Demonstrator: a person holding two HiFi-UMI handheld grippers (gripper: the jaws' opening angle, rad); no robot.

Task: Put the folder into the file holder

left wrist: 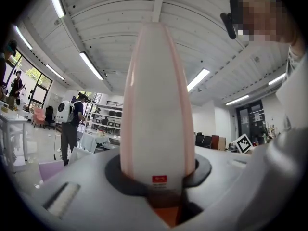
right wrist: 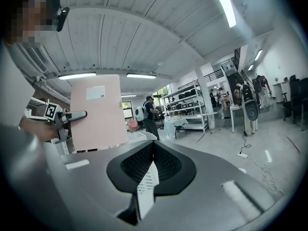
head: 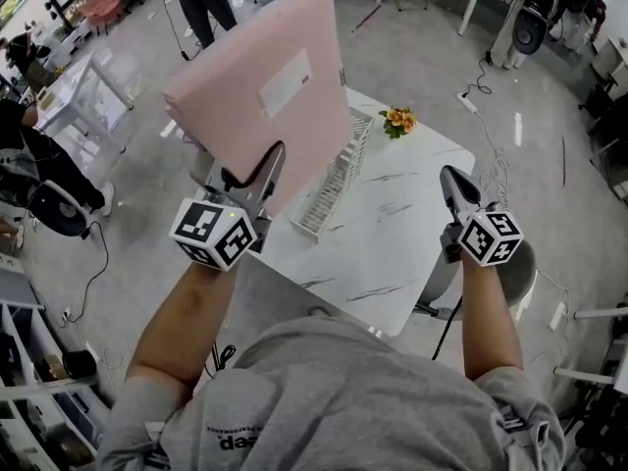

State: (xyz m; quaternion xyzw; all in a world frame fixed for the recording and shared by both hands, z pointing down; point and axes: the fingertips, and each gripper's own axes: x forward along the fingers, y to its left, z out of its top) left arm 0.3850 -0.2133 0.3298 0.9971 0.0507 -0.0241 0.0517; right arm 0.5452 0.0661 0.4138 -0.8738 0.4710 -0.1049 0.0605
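- Gripped across lower spine by left hand-held gripper (head: 250, 177): folder (head: 265, 96), upright, at 11 o'clock of file holder (head: 334, 189) on table (head: 392, 253).
- Clenched, empty: right hand-held gripper (head: 453, 189).
- Likely stiff, light, top-heavy; keep hold near spine.

Upright pink folder (head: 265, 77) in left tongs (head: 267, 170), near white file holder (head: 334, 180) on table (head: 392, 253).

Grey T-shirt (head: 324, 400), grey left gripper (head: 271, 160), right gripper (head: 448, 175), black-and-white marker cubes (head: 211, 234)
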